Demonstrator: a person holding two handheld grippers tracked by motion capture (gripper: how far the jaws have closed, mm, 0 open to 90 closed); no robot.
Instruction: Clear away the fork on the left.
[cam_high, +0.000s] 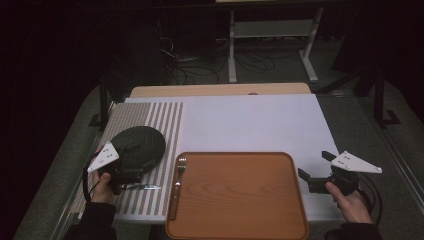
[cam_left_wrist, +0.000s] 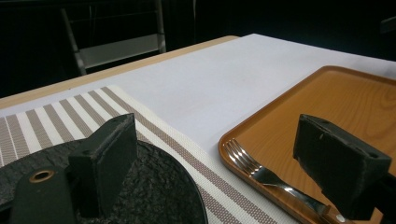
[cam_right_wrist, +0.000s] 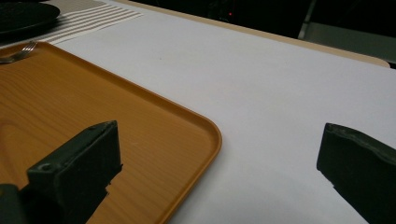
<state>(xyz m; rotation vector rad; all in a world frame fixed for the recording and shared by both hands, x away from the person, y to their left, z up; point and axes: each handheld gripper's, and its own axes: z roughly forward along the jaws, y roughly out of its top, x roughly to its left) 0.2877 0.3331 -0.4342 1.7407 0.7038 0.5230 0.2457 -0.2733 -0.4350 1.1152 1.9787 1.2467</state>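
A wooden tray (cam_high: 240, 200) lies at the table's near edge, bare inside. A fork (cam_high: 178, 182) rests along its left rim, tines pointing away; it also crosses the rim as the fork (cam_left_wrist: 266, 177). Left of it a dark round plate (cam_high: 137, 142) sits on a striped placemat (cam_high: 167, 120). A knife (cam_high: 145, 187) lies on the placemat just below the plate. My left gripper (cam_high: 135, 170) hovers open over the plate's near edge, one jaw above the plate (cam_left_wrist: 163, 191). My right gripper (cam_high: 316, 165) is open and empty beside the tray's right rim (cam_right_wrist: 205, 126).
A white mat (cam_high: 250, 117) covers the table's middle and right; its far half is bare. The wooden table edge (cam_high: 220, 90) runs along the back. Beyond it stand a white metal frame (cam_high: 272, 30) and cables on the dark floor.
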